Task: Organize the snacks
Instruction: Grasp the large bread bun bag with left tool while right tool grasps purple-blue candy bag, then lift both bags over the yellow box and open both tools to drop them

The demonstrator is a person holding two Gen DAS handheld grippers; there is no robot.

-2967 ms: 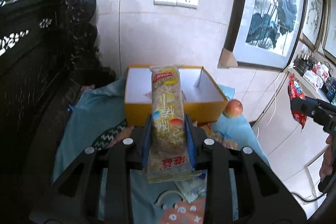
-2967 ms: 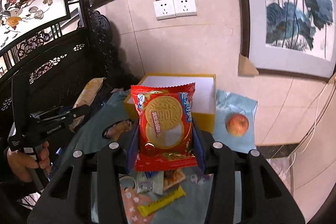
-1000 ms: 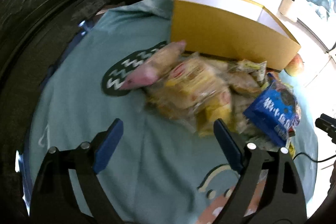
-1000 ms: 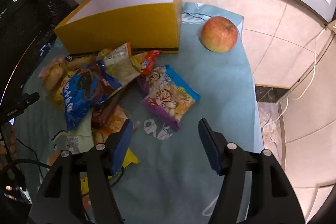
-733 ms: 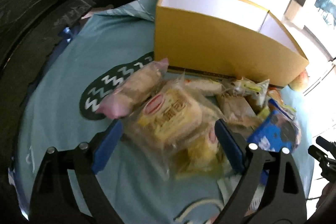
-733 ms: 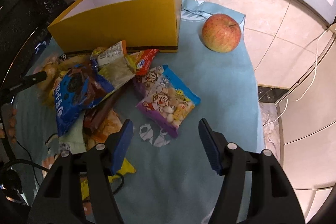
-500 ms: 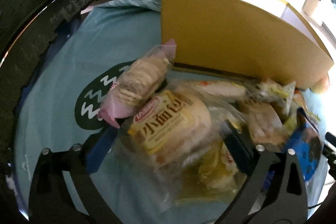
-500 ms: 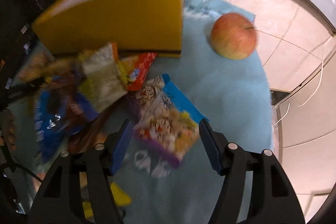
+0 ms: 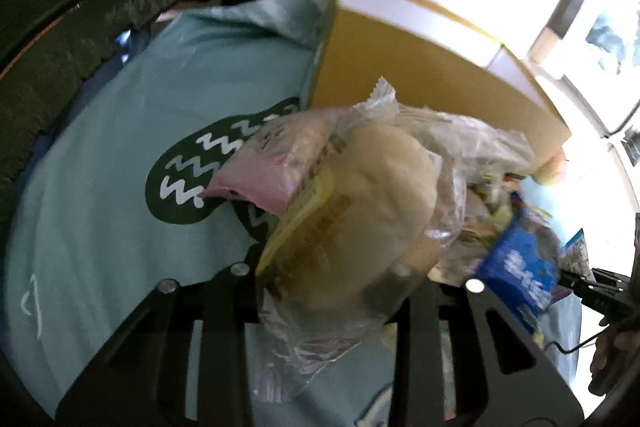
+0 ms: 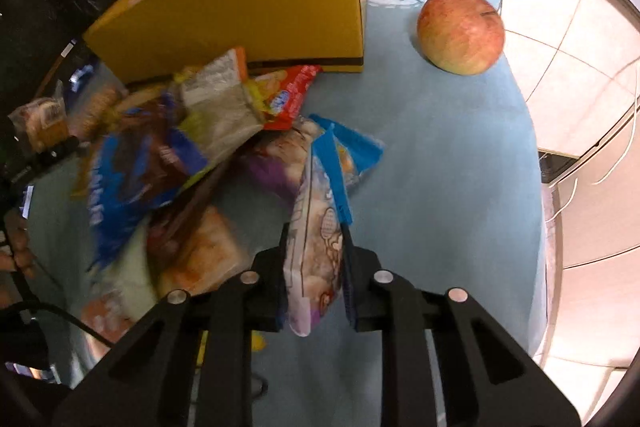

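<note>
In the left wrist view, the left gripper is clenched on a clear plastic bag holding a pale round bread bun, the pack squeezed between its black fingers above the teal tablecloth. A pink-ended biscuit packet lies touching the bag's left side, over a dark green patch with white zigzags. Behind stands the open yellow cardboard box, and a blue cookie packet lies to the right. In the right wrist view, the right gripper is clamped on a blue-and-purple cartoon-printed snack pouch, which stands on edge between the fingers. To its left sits the heap of mixed packets, just in front of the yellow box. A red-yellow apple rests on the cloth, right of the box.
</note>
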